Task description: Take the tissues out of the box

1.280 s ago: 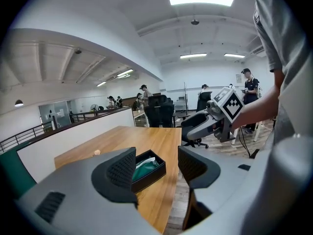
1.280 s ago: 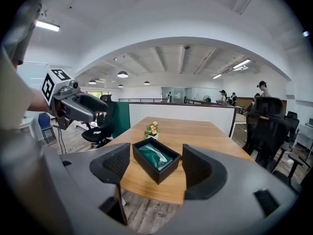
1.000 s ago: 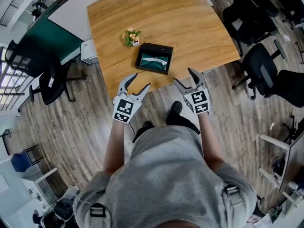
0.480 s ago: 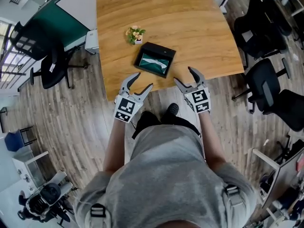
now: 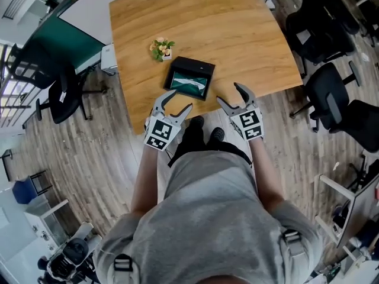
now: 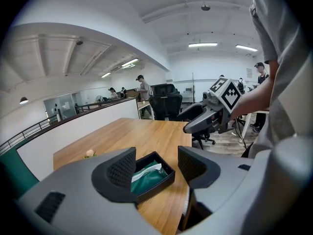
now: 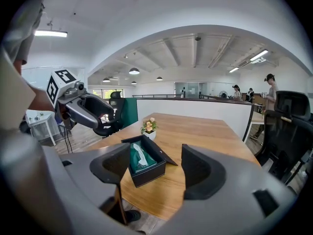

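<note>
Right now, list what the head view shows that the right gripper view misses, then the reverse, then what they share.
Only the head view: the marker cube on the right gripper, the person's right forearm and the strap buckles on the shoulders.

Only the right gripper view: ceiling lights, people standing far off at the right, and the white partition behind the table.

Both: the wooden table, the open black tissue box with a white tissue showing, the small flower pot beside it, and the left gripper, fingers apart.
</note>
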`<state>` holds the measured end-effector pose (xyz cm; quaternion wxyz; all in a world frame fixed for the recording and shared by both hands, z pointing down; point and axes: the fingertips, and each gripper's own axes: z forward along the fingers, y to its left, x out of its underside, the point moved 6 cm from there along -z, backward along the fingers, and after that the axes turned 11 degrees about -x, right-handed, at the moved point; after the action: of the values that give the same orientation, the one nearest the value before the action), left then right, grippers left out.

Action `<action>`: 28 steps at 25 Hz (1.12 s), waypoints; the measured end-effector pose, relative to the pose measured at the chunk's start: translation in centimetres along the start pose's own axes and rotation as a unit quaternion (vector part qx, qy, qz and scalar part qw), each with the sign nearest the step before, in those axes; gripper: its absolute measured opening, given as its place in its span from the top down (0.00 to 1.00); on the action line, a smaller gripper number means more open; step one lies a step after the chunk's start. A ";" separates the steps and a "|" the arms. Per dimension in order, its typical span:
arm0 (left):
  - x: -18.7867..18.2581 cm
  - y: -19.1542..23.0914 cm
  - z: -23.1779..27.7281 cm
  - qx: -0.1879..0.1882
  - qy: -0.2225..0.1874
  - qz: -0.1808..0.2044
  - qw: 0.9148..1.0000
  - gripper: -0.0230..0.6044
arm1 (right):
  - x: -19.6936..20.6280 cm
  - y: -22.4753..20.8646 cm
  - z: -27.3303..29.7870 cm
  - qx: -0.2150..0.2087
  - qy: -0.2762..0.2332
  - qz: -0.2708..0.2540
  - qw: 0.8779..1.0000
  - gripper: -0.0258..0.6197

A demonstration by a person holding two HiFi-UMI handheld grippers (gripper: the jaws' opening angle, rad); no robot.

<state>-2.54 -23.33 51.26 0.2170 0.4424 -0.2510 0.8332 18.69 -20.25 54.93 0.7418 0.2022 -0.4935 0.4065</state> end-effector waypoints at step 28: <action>4.5 5.1 11.3 0.217 0.052 0.138 0.965 0.52 | 0.5 -1.8 3.5 0.140 0.034 0.075 0.987 0.45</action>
<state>-0.80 -33.57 59.38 0.0119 0.3961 -0.1111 0.9114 18.19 -23.55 57.06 0.6899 0.2526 -0.4196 0.5331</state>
